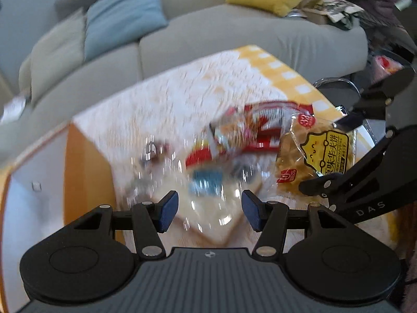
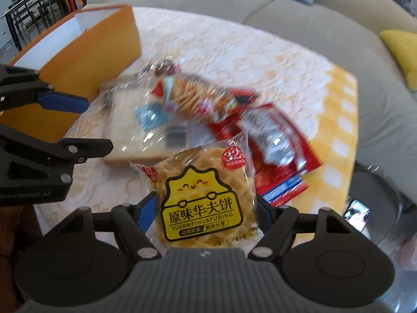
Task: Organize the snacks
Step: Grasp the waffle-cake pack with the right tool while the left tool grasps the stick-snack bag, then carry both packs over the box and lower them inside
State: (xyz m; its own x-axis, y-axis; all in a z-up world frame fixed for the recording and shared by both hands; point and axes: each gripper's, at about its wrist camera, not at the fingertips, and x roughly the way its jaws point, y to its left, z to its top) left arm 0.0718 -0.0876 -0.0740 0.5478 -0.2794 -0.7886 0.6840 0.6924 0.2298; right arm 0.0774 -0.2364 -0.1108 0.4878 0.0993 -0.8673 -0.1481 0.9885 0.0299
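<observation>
A clear pack of yellow waffle biscuits (image 2: 206,198) sits between the fingers of my right gripper (image 2: 206,208), which is shut on it and holds it above the table. From the left wrist view the same waffle pack (image 1: 312,156) shows in the right gripper (image 1: 331,154). My left gripper (image 1: 210,212) is open with nothing between its pads, above a bagged slice of bread (image 1: 213,224). On the table lie the bread bag (image 2: 130,130), a bag of thin biscuit sticks (image 2: 195,94) and a red snack bag (image 2: 276,143).
An open orange box (image 2: 91,60) with a white inside stands at the table's left, close to the left gripper (image 2: 86,127). A lace and yellow-check cloth (image 2: 234,52) covers the table. A grey sofa (image 1: 208,39) with cushions runs behind. A glass side table (image 2: 378,208) is on the right.
</observation>
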